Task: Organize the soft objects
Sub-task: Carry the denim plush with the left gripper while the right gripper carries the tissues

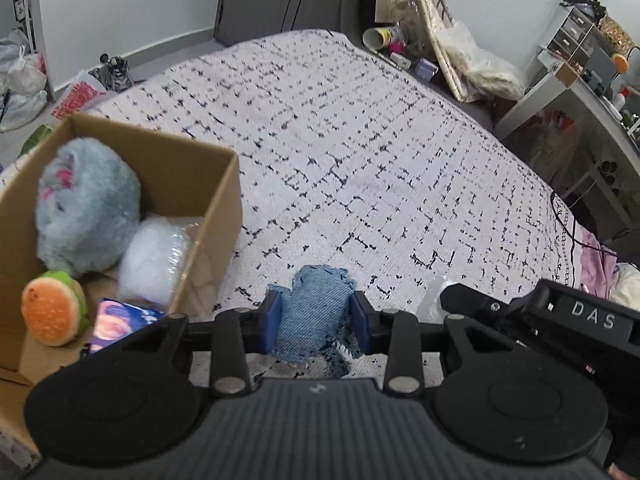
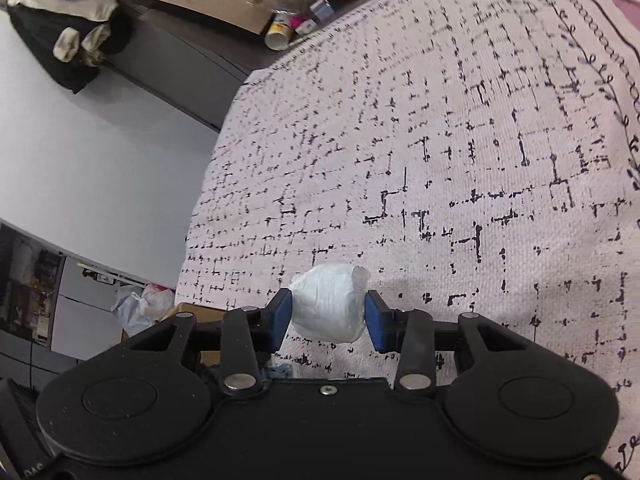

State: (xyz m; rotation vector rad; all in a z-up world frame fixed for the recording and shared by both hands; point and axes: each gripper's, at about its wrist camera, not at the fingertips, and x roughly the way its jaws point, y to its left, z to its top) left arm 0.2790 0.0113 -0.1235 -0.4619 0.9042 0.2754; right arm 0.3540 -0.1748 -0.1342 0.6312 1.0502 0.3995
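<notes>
Left wrist view: left tongs (image 1: 315, 322) pinch a denim scrap (image 1: 312, 312) above the bed (image 1: 360, 152); cardboard box (image 1: 208, 216) (toys inside) to their left. Right tongs (image 2: 327, 318) grip a white plastic-wrapped bundle (image 2: 328, 308).

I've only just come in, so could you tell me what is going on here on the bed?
A person is sorting soft things with two hand-held grippers. The left hand-held gripper is shut on a scrap of blue denim, and the right hand-held gripper is shut on a white plastic-wrapped bundle, both above the patterned bedspread. A cardboard box to the left already holds a grey plush and a burger toy.
</notes>
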